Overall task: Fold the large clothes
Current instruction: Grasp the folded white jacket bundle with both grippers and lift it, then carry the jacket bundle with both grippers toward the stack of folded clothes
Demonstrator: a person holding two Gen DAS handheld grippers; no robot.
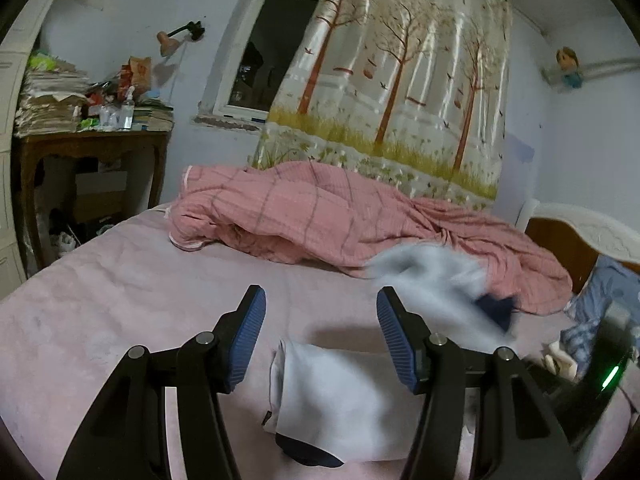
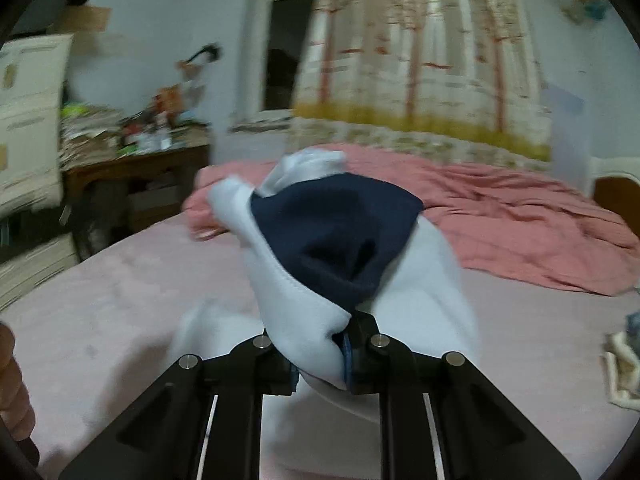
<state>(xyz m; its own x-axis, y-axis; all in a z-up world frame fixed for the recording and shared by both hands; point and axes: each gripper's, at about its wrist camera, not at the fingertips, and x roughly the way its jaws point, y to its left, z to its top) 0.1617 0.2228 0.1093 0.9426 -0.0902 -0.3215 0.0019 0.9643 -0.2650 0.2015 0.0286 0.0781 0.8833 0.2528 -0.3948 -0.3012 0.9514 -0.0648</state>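
Garment [image 2: 304, 280], pale blue with a navy lining, bunches up over your right gripper [image 2: 320, 356], whose fingers are clamped on its edge. Your left gripper [image 1: 320, 332] hangs released above the pink bed [image 1: 120, 304], the folded part lying below between its fingers.
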